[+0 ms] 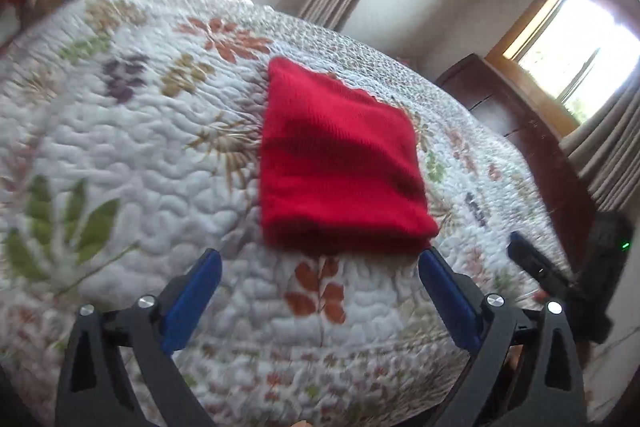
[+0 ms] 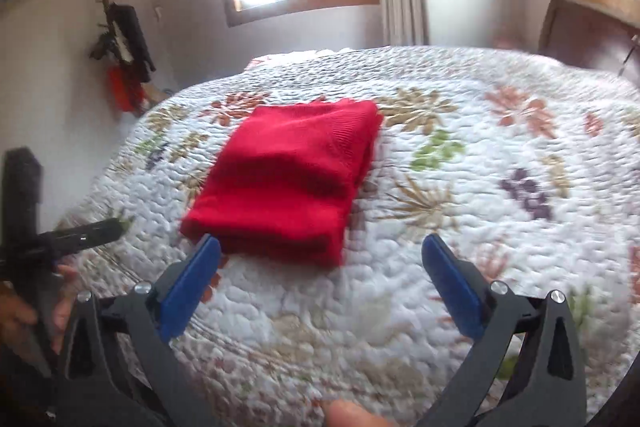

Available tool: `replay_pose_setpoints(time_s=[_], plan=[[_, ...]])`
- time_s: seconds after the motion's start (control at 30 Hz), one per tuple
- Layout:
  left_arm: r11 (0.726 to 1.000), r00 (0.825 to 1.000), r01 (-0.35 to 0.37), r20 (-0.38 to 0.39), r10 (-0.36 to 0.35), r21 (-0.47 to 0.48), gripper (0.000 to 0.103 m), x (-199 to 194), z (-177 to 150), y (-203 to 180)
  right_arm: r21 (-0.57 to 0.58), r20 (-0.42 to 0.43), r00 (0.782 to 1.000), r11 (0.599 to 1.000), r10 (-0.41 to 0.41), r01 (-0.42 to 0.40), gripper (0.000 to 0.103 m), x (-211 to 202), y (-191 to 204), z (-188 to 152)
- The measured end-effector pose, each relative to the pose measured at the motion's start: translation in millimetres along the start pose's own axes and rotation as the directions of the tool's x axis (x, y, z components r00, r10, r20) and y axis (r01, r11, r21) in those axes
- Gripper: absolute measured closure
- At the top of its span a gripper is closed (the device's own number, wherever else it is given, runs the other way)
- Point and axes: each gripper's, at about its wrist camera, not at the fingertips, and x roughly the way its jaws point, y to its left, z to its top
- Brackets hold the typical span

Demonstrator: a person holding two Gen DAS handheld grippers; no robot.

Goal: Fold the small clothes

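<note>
Holding both tools with their blue-padded fingers spread wide and empty, you have your left gripper (image 1: 320, 259) and right gripper (image 2: 322, 245) hovering over the white floral quilted bedspread (image 1: 120, 131). The folded red knit garment (image 1: 340, 163) lies flat just beyond the fingertips, its near corner beside your left gripper's right finger (image 1: 444, 291) and your right gripper's left finger (image 2: 192, 283).

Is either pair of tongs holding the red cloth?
No: the red cloth lies folded on the quilt, both tongs open and empty.
</note>
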Motion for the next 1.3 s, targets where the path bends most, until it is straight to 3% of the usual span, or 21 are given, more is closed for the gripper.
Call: replay_pose_setpoints(time_s=[0.1, 0.17, 0.3, 0.63, 0.9, 1.3], plan=[[0.976, 0.98, -0.186, 0.094, 0.176, 0.115, 0.004, -60.0, -40.3, -36.0, 0.041, 0.058, 0.997, 0.998, -0.047, 0.045, 0.003, -55.1, 8.3, -26.8], [0.962, 0.968, -0.234, 0.131, 0.216, 0.144, 0.004, -90.8, -55.9, -52.5, 0.055, 0.072, 0.994, 0.996, -0.08, 0.076, 0.003, -89.7, 10.6, -47.4], [0.964, 0.967, -0.227, 0.15, 0.207, 0.135, 0.004, -142.2, -81.2, -81.9, 0.053, 0.063, 0.993, 0.994, -0.098, 0.095, 0.003, -139.6, 21.9, -78.4], [0.955, 0.966, -0.228, 0.169, 0.197, 0.192, 0.004, -207.2, -139.8, -127.3, 0.068, 0.119, 0.985, 0.99, -0.127, 0.12, 0.003, -225.5, 42.7, -123.1], [0.957, 0.965, -0.225, 0.176, 0.194, 0.183, 0.004, -227.7, -165.1, -131.1, 0.052, 0.158, 0.977, 0.989, -0.143, 0.136, 0.003, -251.6, 53.0, -135.3], [0.954, 0.959, -0.246, 0.184, 0.214, 0.174, 0.004, -234.9, -167.5, -128.7, 0.031, 0.16, 0.975, 0.988, -0.156, 0.153, 0.003, -254.5, 62.8, -138.9]])
